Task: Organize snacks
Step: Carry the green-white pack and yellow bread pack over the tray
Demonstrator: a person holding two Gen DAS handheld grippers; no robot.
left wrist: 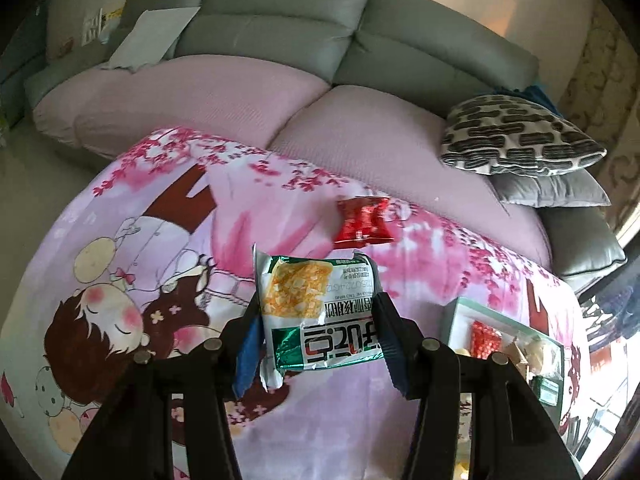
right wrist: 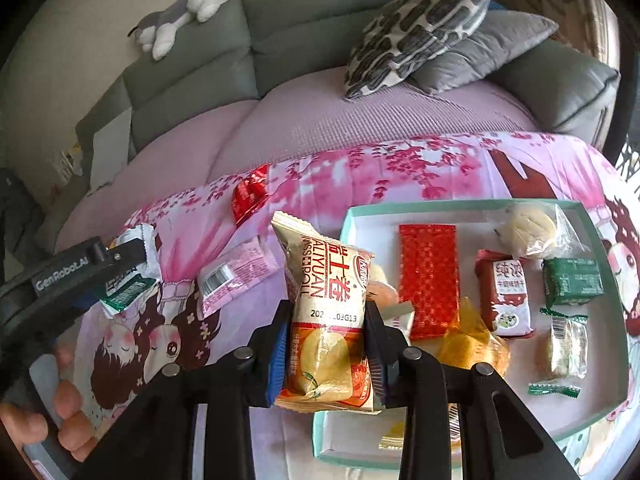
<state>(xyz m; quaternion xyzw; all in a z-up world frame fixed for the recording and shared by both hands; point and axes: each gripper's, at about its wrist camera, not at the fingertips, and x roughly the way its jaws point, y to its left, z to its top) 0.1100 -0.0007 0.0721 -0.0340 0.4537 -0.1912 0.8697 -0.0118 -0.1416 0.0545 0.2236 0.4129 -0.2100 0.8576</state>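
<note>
My left gripper (left wrist: 316, 336) is shut on a green and white snack packet (left wrist: 316, 312), held above the pink cartoon cloth (left wrist: 132, 240). In the right wrist view that same left gripper (right wrist: 120, 264) shows at the left edge with the packet (right wrist: 128, 280), a hand below it. My right gripper (right wrist: 326, 344) is shut on a cream and orange roll packet (right wrist: 328, 312), held over the left rim of the teal-edged tray (right wrist: 600, 236). The tray (left wrist: 452, 312) holds several snacks. A red packet (left wrist: 363, 222) lies on the cloth beyond the left gripper; the red packet (right wrist: 250, 196) and a pink packet (right wrist: 236, 272) lie left of the tray.
A grey sofa (left wrist: 288, 28) with a lilac seat cover (right wrist: 360, 128) lies behind the cloth. A patterned cushion (left wrist: 520, 136) and a grey cushion (left wrist: 552, 190) rest at the right end. A plush toy (right wrist: 180, 12) sits on the sofa back.
</note>
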